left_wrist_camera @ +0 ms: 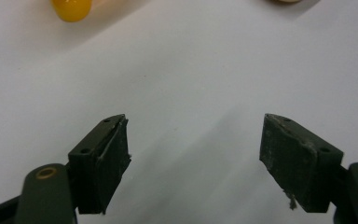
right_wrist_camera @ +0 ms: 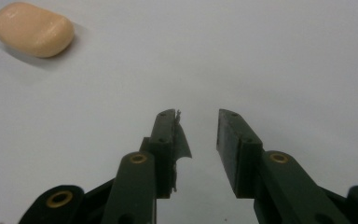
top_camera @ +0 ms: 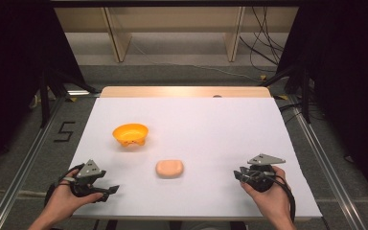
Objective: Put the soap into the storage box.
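This is looking like a lab set up for recording. A white sheet [top_camera: 196, 143] is covering the table [top_camera: 187, 91], black curtains [top_camera: 9, 57] are hanging at both sides, metal rails [top_camera: 24, 167] are running along the carpeted floor, loose cables [top_camera: 263, 43] are trailing at the back, and a taped number five [top_camera: 64, 131] is marking the floor.

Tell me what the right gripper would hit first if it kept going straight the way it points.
Probably nothing: ahead of the right gripper lies bare white table. The peach soap-like block sits well off to the side of that line.
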Motion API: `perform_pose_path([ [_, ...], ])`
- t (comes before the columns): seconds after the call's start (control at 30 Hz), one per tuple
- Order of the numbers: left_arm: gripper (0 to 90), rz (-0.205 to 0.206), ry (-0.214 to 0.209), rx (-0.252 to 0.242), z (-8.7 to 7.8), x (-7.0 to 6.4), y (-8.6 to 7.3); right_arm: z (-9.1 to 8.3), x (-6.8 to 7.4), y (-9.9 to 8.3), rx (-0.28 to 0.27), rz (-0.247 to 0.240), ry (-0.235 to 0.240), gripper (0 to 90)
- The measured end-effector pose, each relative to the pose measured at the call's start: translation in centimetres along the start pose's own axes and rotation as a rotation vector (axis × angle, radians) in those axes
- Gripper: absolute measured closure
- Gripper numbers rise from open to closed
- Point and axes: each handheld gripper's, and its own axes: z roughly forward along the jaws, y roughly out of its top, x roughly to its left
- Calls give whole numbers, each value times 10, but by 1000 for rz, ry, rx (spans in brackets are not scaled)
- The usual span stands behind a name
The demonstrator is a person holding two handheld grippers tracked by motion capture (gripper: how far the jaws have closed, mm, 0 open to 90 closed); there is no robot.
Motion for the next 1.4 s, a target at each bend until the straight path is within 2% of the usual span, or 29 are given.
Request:
perform_pose_path([
  [0.03,236,13,-10,7,0,-1,1,-2,1,-1,21,13,-5,688],
  [0.07,241,6,-20,5,0,-2,2,-2,0,-2,18,17,-5,691],
  [0.1,245,18,-29,14,0,-2,3,-3,0,-3,25,17,-21,691],
  [0.13,256,17,-40,7,0,-4,4,-4,-2,-3,20,-3,-29,690],
  [0.17,271,21,-47,11,-2,-5,6,-5,-2,-4,27,15,-29,687],
  [0.23,282,26,-37,15,-3,-4,7,-4,-5,-4,13,-5,-26,681],
  [0.27,286,29,-45,23,-6,-4,10,-5,-6,-5,6,-30,-34,675],
  [0.3,286,18,-44,22,-6,-5,12,-6,-5,-5,25,-24,-53,662],
  [0.37,285,43,-58,41,-8,-5,15,-6,-7,-6,28,-23,-52,652],
  [0.4,286,45,-65,53,-8,-4,18,-7,-7,-6,33,-6,-55,646],
  [0.43,286,64,-69,66,-9,-4,21,-7,-7,-6,33,-6,-55,646],
  [0.47,288,105,-82,99,-10,-3,29,-5,-11,-7,23,-37,-61,638],
  [0.53,289,155,-93,93,-11,-3,38,-6,-11,-7,34,0,-48,621],
  [0.57,288,155,-93,93,-11,-3,38,-6,-11,-7,34,0,-48,621],
  [0.6,287,172,-103,110,-12,-4,47,-3,-15,-7,6,-38,-49,611],
  [0.63,282,199,-113,127,-13,-3,53,-3,-15,-7,6,-42,-54,610],
  [0.7,270,244,-137,177,-13,-4,61,-4,-12,-6,17,-6,-52,606],
  [0.73,267,282,-145,193,-13,-4,65,-4,-12,-6,21,-10,-51,603],
  [0.77,263,282,-145,193,-13,-4,65,-4,-12,-6,21,-10,-51,603],
  [0.8,257,298,-165,209,-12,-7,72,-2,-14,-7,7,-41,-48,593],
  [0.83,253,331,-169,220,-11,-7,76,-2,-13,-6,12,-23,-43,587],
  [0.87,251,324,-170,217,-10,-9,78,-3,-11,-7,27,6,-43,582],
  [0.9,250,324,-170,217,-10,-9,78,-3,-11,-7,27,6,-43,582],
  [1.0,249,366,-189,224,-3,-14,89,-3,-11,-7,30,0,-54,572],
  [1.03,249,366,-189,224,-3,-14,89,-3,-11,-7,30,0,-54,572],
  [1.07,249,390,-196,232,-1,-16,92,-4,-11,-7,29,-1,-57,571],
  [1.23,242,439,-221,271,11,-25,104,-3,-11,-8,29,-2,-60,564],
  [1.3,240,439,-222,265,13,-27,107,-2,-10,-9,26,-5,-65,561],
  [1.4,240,441,-226,267,19,-29,115,-1,-13,-7,7,-51,-50,549],
])
